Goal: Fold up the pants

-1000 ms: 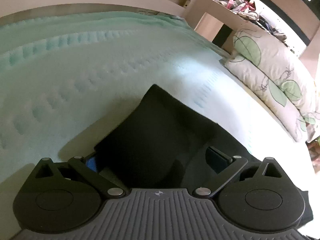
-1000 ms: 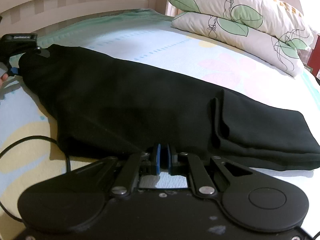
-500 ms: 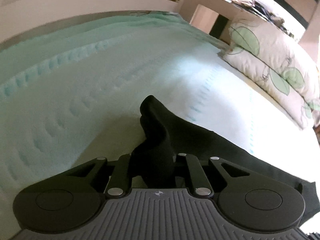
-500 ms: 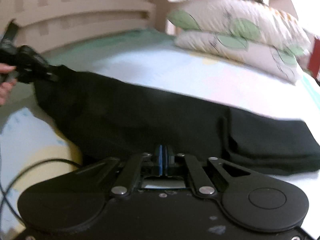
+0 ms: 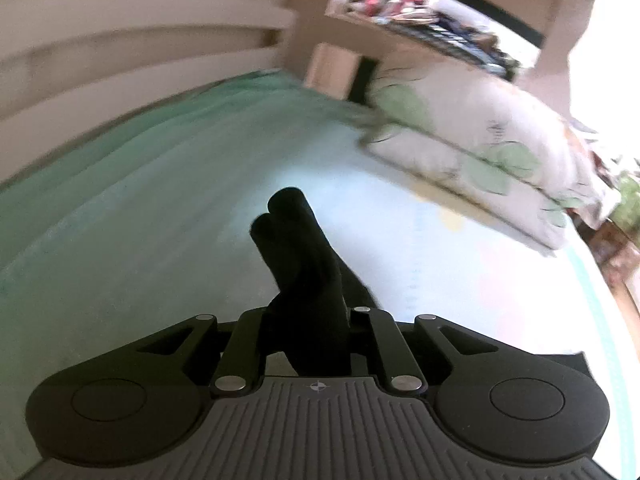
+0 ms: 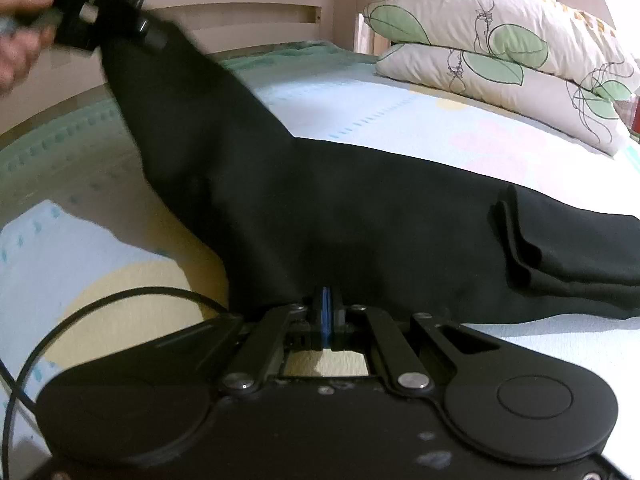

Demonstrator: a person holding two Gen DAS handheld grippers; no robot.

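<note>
Now both grippers, left gripper (image 5: 306, 320) and right gripper (image 6: 327, 312), pinch black pants (image 6: 360, 208)

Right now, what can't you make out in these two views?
- Left view: left gripper fingers, buried in bunched pants.
- Left view: pillows and shelf, motion-blurred.
- Right view: right gripper grip on the pants hem, fabric covers the tips.
- Right view: pants end, cut off by the right edge.

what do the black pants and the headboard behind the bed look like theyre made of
Pants: soft matte black fabric, maybe a knit; it drapes limply and bunches in the left gripper.
Headboard: apparently wood painted a pale cream, judging by its rigid slats and even satin surface.
</note>
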